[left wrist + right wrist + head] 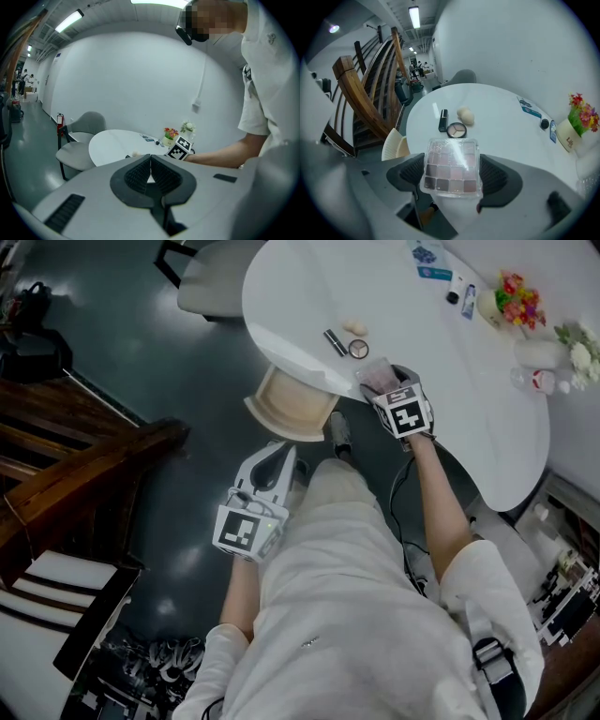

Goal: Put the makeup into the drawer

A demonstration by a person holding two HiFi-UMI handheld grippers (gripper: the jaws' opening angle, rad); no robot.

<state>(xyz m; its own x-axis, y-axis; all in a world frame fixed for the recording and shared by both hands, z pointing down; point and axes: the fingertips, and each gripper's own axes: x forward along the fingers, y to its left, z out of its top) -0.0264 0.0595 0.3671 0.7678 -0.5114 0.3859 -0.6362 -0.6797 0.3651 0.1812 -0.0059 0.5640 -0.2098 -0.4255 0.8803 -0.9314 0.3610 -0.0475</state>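
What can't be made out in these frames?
- Drawer: in the head view the table rim covers its back, and its contents are unseen. In the right gripper view the gripper's body hides most of it.
- Palette: in the head view the right gripper and its cube hide most of it.
- Print on the cards at the table's far edge: too small in every view.

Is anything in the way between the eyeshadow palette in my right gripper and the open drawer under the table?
Nothing visible. The right gripper holds the clear eyeshadow palette at the white round table's rim. The cream drawer stands open to its left, below the tabletop, with no object between them.
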